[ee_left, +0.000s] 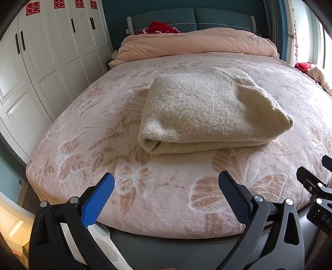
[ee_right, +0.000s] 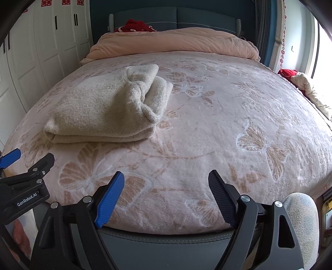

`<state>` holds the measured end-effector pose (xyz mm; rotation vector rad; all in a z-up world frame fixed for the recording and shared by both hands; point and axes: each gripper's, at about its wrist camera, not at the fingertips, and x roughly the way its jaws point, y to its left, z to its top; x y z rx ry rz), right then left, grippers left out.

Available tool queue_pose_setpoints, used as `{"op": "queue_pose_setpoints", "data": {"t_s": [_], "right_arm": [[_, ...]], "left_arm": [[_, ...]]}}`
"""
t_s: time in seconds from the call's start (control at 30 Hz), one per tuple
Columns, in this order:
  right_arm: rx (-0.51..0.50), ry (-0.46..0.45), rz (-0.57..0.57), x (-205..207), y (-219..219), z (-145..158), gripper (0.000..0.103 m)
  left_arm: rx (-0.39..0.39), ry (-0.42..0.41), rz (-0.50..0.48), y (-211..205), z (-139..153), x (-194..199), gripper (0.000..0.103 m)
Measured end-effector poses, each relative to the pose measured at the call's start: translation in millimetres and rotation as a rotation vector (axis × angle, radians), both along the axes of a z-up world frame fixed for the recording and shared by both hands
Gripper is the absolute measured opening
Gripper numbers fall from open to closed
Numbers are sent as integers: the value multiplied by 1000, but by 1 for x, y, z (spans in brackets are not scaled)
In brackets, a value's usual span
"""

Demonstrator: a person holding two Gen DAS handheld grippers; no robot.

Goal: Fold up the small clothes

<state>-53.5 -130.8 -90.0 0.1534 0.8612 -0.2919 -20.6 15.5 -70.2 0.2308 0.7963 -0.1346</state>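
A cream knitted sweater point(ee_left: 207, 112) lies folded into a thick rectangular bundle on the pink flowered blanket point(ee_left: 103, 128). In the right wrist view the sweater point(ee_right: 103, 108) sits to the left on the blanket point(ee_right: 228, 124), with a sleeve folded across its top. My left gripper point(ee_left: 166, 187) is open and empty above the bed's near edge, short of the sweater. My right gripper point(ee_right: 166, 184) is open and empty too, to the right of the sweater. The left gripper point(ee_right: 12, 166) shows at the left edge of the right wrist view.
A peach duvet point(ee_left: 197, 43) is bunched at the head of the bed before a blue headboard point(ee_left: 193, 19) with a red cloth point(ee_left: 159, 27). White wardrobe doors point(ee_left: 51, 52) run along the left. Red and cream clothes point(ee_right: 300, 83) lie by the window at the right.
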Motion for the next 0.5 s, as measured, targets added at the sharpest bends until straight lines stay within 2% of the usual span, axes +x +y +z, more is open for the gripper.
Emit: {"op": "queue_pose_setpoints", "data": {"t_s": [0.5], "right_arm": [[3,2,9,3,11,2,82]], "left_arm": [[-4,-17,7,-1,0,-6,98]]}}
